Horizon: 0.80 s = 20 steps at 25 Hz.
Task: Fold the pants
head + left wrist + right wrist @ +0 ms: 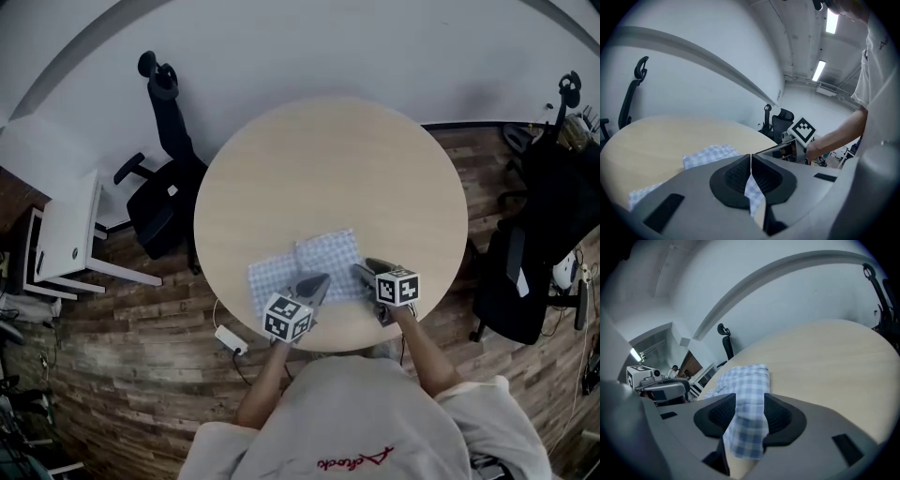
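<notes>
- The pants (309, 267), a blue-and-white check cloth, lie flat in a compact rectangle on the round table (328, 159). They are at the near edge, directly ahead of both tools, so much of the folding looks done.
- The 2 grippers stand side by side at the near edge of the cloth and point away from the person. Working that edge at 2 places would keep the layers even, which is probably why they are set so.
- The left gripper (322, 278) sits over the middle of the near edge. In the left gripper view its jaws (751, 161) are pressed together to a thin line at the tips. A wedge of check fabric (754, 192) shows between them just behind the tips, so it reads as pinching a fold of the pants.
- Beyond the left tool's tips, the rest of the cloth (710, 154) rests flat on the table, off to its left.
- The right gripper (361, 270) is at the cloth's right-hand corner. In the right gripper view its jaws (750, 413) are spread. A strip of the pants (745, 380) runs up between the 2 pads and onward ahead of the tips.
- That strip lies slack between the pads with no sign of squeeze, so I judge the right tool is not gripping.
- The open right side suggests that corner is already set down, while the left side keeps its hold.
</notes>
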### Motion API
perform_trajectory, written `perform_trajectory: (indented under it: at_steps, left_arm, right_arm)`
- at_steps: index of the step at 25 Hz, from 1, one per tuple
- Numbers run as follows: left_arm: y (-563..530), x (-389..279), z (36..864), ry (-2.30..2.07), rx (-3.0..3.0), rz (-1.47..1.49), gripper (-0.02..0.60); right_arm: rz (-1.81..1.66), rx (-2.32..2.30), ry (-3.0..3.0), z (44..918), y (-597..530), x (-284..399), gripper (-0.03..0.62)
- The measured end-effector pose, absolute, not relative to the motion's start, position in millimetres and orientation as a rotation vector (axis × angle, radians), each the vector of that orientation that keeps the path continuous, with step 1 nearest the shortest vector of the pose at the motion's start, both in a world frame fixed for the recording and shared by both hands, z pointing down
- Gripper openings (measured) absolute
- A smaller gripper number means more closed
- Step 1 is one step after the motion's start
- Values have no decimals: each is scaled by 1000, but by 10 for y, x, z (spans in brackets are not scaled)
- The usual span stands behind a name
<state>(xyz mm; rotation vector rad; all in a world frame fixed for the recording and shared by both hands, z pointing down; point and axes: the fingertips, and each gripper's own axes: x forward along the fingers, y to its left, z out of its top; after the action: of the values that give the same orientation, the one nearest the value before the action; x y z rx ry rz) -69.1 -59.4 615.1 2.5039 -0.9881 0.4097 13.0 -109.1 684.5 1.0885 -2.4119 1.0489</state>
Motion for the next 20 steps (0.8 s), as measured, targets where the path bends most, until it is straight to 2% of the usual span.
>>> perform_trajectory:
  at_steps: [3,12,13,16,20]
  left_arm:
    - [-633,-515,6133,-969,2515,423,34]
    - [-665,-696,6119,-1104,2437,456,34]
    - [-662,-734,6119,-1123,2423,457,34]
    - [-661,-801,6122,-1165,2393,457,34]
    - [-718,-713,6134,-1168,2384,460,34]
  right_arm:
    - [1139,1092,-2372,6989,-1098,282,199]
    - [1259,978,-2319,7215,-1271,243,198]
    - [1276,954,-2321,7221,-1276,215,193]
    - [1314,886,-2343,7209,-1288,129,110]
    - [1329,893,-2374,7161,-1360,193,86]
